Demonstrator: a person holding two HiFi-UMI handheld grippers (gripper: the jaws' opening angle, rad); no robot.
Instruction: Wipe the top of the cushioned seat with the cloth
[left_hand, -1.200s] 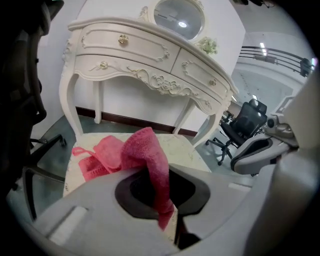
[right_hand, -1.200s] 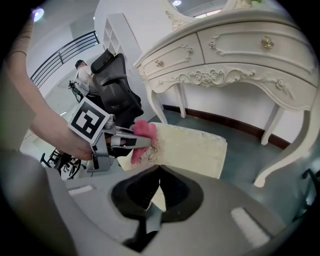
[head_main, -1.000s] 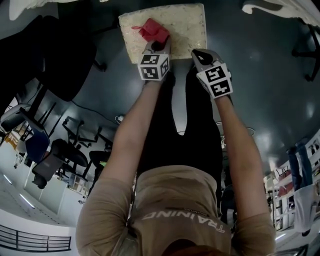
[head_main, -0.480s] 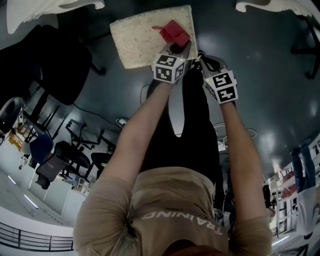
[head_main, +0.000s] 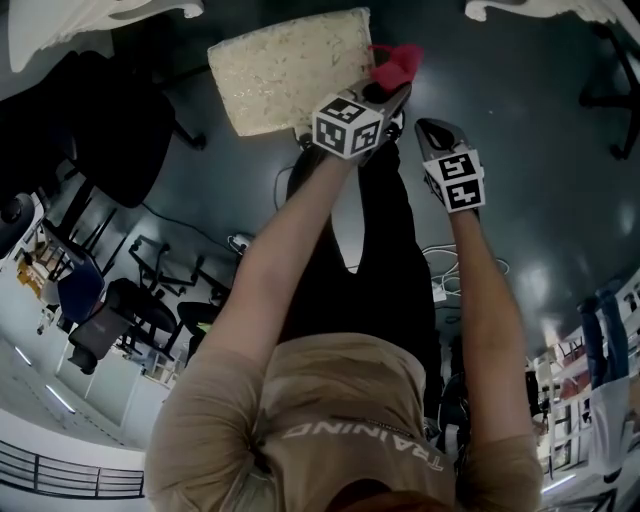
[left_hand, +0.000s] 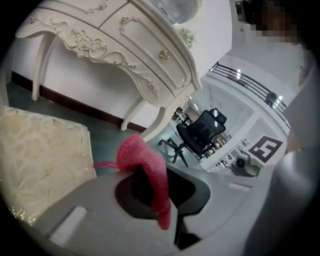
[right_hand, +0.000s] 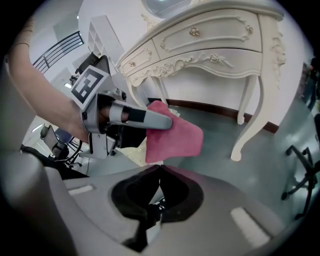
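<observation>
Cream patterned seat (head_main: 285, 70) sits far left in the head view, top face bare, on the dark floor (head_main: 540, 120). Black office chairs (head_main: 130, 300) are well apart from it, lower left.

Left gripper (head_main: 392, 88) is next, at the seat's right edge. Its fingers are clamped on the red cloth (head_main: 397, 62). The cloth is bunched and sits just past the seat's right edge, off the top surface; cannot tell if it touches the edge. Left gripper view confirms: cloth (left_hand: 145, 170) is pinched between the fingers and droops over them, the seat (left_hand: 40, 155) lies to its left, and a loose red thread points toward the seat. White carved dresser (left_hand: 115, 45) is behind.

Right gripper (head_main: 432, 128) is just beside the left one, further right, over bare floor. Its fingers are together with nothing between them, per the right gripper view (right_hand: 159, 169). That view looks at the left gripper (right_hand: 167, 120) with the cloth (right_hand: 175, 137) hanging flat from it, and at the dresser (right_hand: 210, 40) beyond.
</observation>
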